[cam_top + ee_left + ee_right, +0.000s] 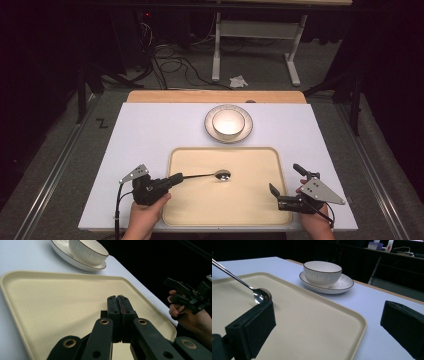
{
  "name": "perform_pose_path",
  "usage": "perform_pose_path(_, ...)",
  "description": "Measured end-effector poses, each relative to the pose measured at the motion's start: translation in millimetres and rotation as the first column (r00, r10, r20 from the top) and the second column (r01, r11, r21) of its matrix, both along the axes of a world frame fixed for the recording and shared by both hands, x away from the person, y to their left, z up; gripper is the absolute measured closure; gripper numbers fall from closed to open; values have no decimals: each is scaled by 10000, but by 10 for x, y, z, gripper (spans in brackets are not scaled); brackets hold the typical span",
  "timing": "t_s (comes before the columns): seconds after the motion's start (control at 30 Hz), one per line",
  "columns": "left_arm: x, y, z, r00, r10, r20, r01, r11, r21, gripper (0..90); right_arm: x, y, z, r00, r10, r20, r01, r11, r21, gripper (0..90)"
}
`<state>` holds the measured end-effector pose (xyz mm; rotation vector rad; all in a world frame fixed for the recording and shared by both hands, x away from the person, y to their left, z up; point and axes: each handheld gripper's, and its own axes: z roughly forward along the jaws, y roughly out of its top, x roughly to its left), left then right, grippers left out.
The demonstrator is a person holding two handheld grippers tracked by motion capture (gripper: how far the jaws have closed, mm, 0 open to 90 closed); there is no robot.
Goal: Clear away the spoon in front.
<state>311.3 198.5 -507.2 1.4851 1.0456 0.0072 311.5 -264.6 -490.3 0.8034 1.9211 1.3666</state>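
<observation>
Left gripper (pixel 176 179) pinches the spoon (pixel 210 175) handle, jaws pressed together; the bowl end rests mid-tray (pixel 250 210). In the left gripper view the jaws hide the spoon. Right gripper (pixel 285 180) spread, empty, at the tray's right edge. Bowl (pixel 228 123) on plate (pixel 209 125) beyond.

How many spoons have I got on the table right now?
1. The spoon is gripped in the left tongs, its bowl over the tray.
</observation>
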Motion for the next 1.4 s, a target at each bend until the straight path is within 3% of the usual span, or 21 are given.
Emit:
perform_pose_path(0.33, 28, -52, -76, 9988, -163, -461, 162, 9999, -19, 888, -1, 0, 4, 10000, 38, -24, -38, 10000, 19, 3)
perform_pose_path(0.73, 87, 15, -196, 9891, 278, -1449, -222, 9990, 396, 848, 5, -3, 3, 10000, 64, -19, -64, 10000, -24, 4)
perform_pose_path(1.0, 91, 17, -209, 9872, 404, -1542, -314, 9977, 604, 774, 5, -1, 3, 10000, 60, -39, -60, 10000, -31, 4)
perform_pose_path(1.2, 81, 22, -168, 9897, 632, -1281, -510, 9940, 965, 645, 3, -3, 4, 10000, 26, -52, -26, 10000, -17, 3)
perform_pose_path(1.4, 76, 21, -143, 9922, 752, -991, -620, 9896, 1301, 618, 4, 0, 3, 10000, 66, -59, -66, 10000, -9, 4)
